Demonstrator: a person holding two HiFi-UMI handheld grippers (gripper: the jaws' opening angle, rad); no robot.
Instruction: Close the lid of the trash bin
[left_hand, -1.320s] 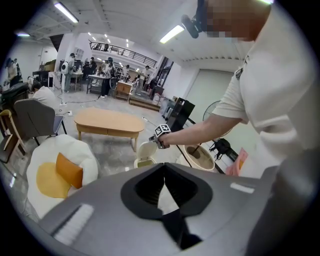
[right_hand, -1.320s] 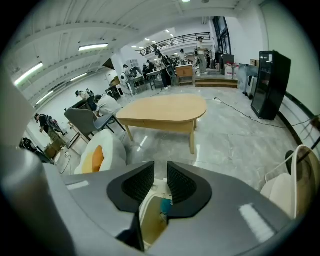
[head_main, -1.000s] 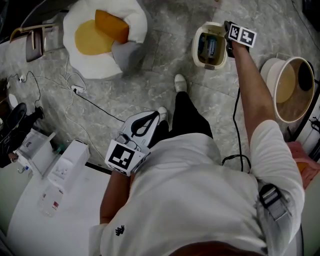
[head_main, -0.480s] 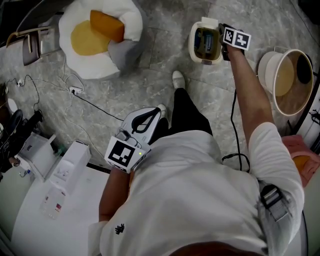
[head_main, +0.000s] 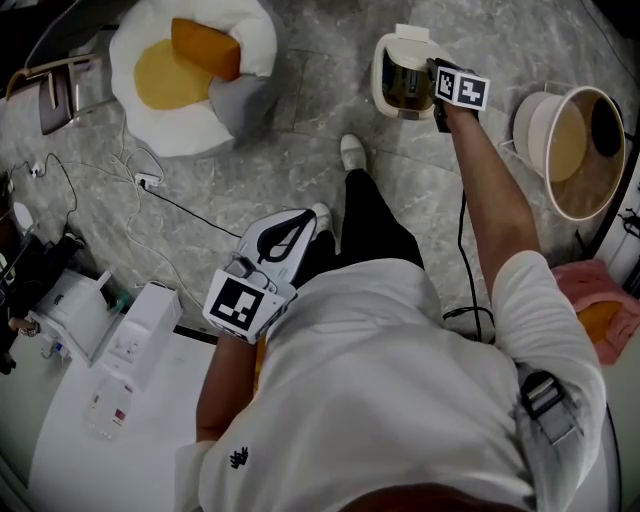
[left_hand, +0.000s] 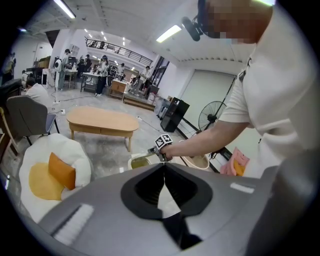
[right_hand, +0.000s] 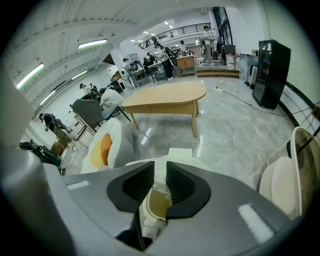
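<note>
The small white trash bin (head_main: 392, 48) stands on the stone floor ahead of the person's feet. Its brownish translucent lid (head_main: 404, 86) lies tilted over the opening. My right gripper (head_main: 434, 82), at the end of the outstretched arm, is at the bin's right rim. In the right gripper view its jaws (right_hand: 160, 174) are closed to a narrow gap with the lid's (right_hand: 158, 204) edge between them. My left gripper (head_main: 303, 224) is held close to the person's body, jaws (left_hand: 163, 166) shut and holding nothing. The bin (left_hand: 140, 161) also shows small in the left gripper view.
A white beanbag seat with an orange cushion (head_main: 190, 62) lies at the far left. A large round tub (head_main: 572, 150) stands right of the bin. Cables (head_main: 140, 185) trail over the floor. White boxes (head_main: 125, 345) sit on a table at lower left. A wooden table (right_hand: 165, 101) stands beyond the bin.
The lid has swung down over the bin's opening, hiding the contents seen a second ago. My right gripper moved with it, slightly left. The left gripper stayed put.
</note>
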